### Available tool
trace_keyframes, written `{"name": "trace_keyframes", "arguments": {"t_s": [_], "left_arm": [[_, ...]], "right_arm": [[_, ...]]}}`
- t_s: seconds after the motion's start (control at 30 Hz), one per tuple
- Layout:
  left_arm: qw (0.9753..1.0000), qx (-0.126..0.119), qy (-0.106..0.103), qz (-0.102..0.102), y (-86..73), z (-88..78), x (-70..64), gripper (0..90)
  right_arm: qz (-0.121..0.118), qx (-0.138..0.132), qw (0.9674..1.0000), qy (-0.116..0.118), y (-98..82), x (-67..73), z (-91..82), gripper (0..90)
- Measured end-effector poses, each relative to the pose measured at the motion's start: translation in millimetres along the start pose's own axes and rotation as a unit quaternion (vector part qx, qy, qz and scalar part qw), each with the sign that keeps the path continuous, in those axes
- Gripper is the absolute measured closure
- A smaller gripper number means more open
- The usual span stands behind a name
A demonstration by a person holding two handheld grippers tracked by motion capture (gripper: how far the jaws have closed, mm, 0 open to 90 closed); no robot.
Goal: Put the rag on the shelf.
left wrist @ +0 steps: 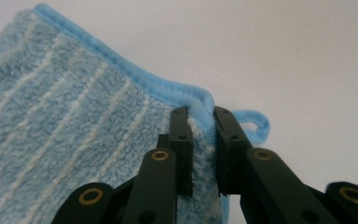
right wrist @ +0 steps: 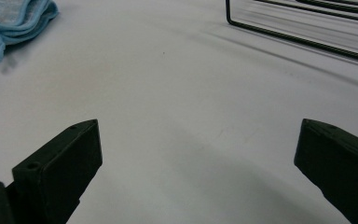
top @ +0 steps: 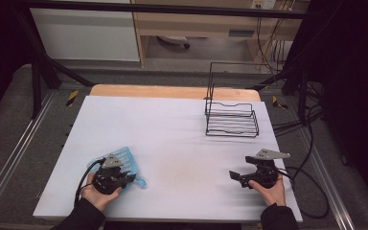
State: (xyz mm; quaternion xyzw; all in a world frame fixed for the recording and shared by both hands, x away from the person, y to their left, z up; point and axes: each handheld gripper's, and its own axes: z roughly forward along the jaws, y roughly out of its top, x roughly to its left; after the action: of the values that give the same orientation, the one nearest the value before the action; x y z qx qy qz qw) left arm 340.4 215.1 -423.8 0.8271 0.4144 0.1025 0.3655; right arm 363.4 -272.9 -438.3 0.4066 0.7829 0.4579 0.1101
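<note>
**Left tool pinches the towel's hem**

Where the blue towel [left wrist: 65, 121] lies at the near left of the white tabletop [top: 172, 139], the left tool [left wrist: 200, 116] has its two black jaws nearly together, clamped on the darker blue hem at the towel's edge. In the left gripper view the fleecy cloth with its pale stripes bunches between the pads, and a small hanging loop [left wrist: 256, 126] curls out just beside the far jaw. From the high view the left hand [top: 96, 194] holds that tool over the towel's near corner, part of the cloth spreading out beyond it.

The right tool [top: 237, 176] rests at the near right of the tabletop, well apart from the towel, its jaws standing wide apart with nothing between them. A black wire rack [top: 231, 122] stands farther back on the right.
</note>
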Motion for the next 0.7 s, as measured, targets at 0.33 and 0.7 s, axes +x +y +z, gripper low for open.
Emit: {"name": "trace_keyframes", "arguments": {"t_s": [0.33,0.7], "left_arm": [[0.9995,-0.019,-0.025,0.010,18.4,10.7,-10.9,79.0],[0.9979,-0.025,-0.050,0.033,42.1,38.0,-45.3,78.9]], "right_arm": [[0.002,-0.001,1.0000,0.000,0.2,-0.3,0.7,1.4],[0.003,-0.002,1.0000,0.001,0.1,0.1,0.0,1.3]]}}
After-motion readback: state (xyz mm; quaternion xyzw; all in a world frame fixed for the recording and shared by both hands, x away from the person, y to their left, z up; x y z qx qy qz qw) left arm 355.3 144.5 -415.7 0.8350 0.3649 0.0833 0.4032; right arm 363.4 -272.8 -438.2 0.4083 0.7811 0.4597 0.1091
